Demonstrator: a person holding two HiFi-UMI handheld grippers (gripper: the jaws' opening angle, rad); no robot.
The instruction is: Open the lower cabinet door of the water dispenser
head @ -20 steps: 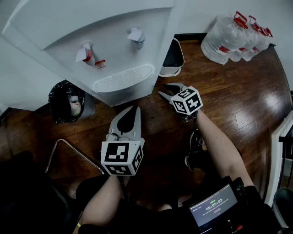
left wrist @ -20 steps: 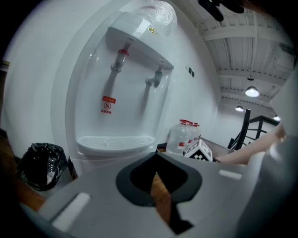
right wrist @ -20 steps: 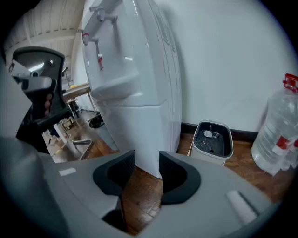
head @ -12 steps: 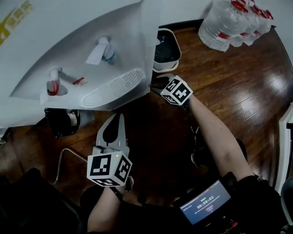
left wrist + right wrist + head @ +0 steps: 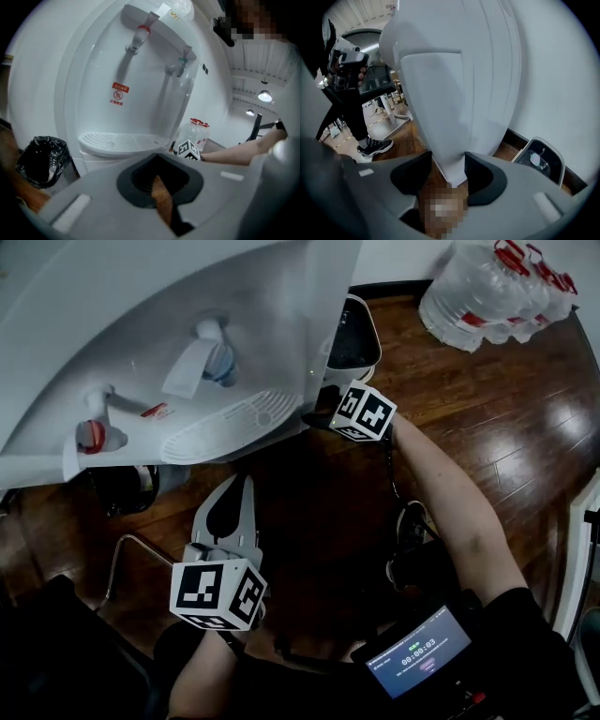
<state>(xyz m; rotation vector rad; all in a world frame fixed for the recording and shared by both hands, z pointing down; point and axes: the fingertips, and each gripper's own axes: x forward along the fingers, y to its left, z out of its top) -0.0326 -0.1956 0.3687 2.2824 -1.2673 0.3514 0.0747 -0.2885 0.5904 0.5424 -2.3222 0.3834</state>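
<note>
Lower cabinet door (image 5: 454,108) sits between right gripper's (image 5: 449,160) wide jaws; left gripper's (image 5: 158,158) jaws closed.

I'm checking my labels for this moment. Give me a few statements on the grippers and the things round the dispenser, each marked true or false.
1. The left gripper has its jaws together, with nothing between them. True.
2. The right gripper is at the black bin bag. False: it is away from the bag, at the water dispenser, jaws apart around its lower front corner.
3. A red tap and a blue tap sit above the drip tray. True.
4. The water bottles stand beside the bin bag. False: they stand on the dispenser's other side, beyond the white bin.
</note>
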